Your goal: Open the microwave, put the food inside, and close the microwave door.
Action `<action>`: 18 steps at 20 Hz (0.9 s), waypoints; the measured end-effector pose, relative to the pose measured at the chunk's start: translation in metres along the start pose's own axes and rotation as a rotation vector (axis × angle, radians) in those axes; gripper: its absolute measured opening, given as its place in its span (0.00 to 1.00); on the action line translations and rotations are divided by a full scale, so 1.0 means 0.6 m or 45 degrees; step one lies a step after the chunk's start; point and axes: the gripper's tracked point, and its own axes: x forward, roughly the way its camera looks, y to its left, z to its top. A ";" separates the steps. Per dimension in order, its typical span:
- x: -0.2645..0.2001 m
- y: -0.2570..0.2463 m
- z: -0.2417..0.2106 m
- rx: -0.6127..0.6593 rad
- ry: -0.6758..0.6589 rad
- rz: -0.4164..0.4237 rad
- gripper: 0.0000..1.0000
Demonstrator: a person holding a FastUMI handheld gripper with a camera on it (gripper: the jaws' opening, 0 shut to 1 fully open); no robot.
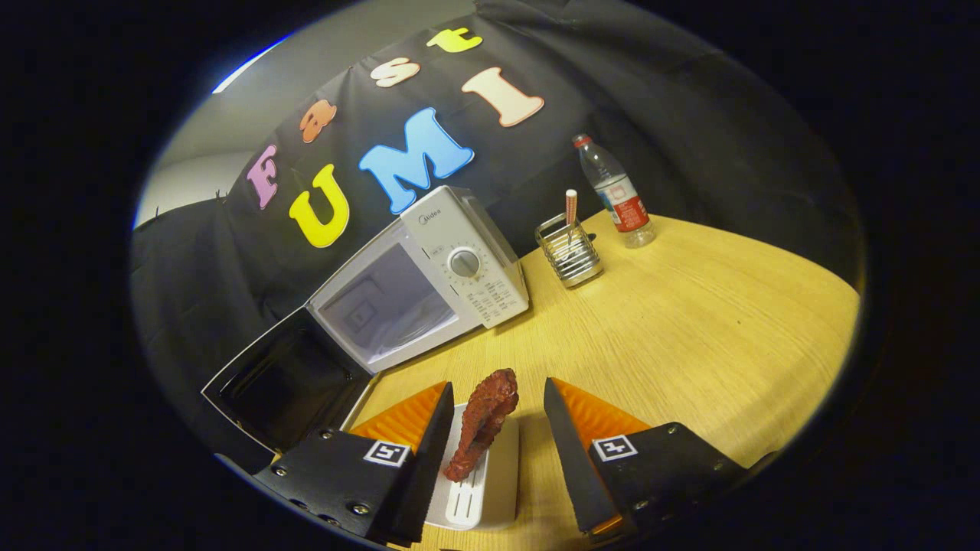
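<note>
A: Where is the food?

B: I see the reddish-brown food piece (484,423) lying on a white slotted stand (478,490), between my gripper (496,407) fingers. The fingers are spread wide; neither touches the food.

A: And the microwave?

B: The white microwave (429,279) stands beyond the fingers on the wooden table (689,321). Its door (287,379) is swung open beside the cavity, near the one finger.

A: Surroundings?

B: Past the microwave stands a wire holder (570,256) with one stick upright in it. A clear water bottle (616,191) with a red cap stands just beyond that.
</note>
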 end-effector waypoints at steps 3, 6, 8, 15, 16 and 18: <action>0.024 -0.001 -0.010 0.003 0.044 0.000 0.52; 0.017 0.022 -0.012 -0.043 0.001 0.028 0.18; 0.006 0.040 -0.001 -0.079 -0.032 0.054 0.18; 0.014 0.062 0.001 -0.135 0.017 0.026 0.17; 0.022 0.060 -0.012 -0.158 0.044 0.024 0.18; 0.031 0.066 -0.027 -0.132 0.092 0.061 0.18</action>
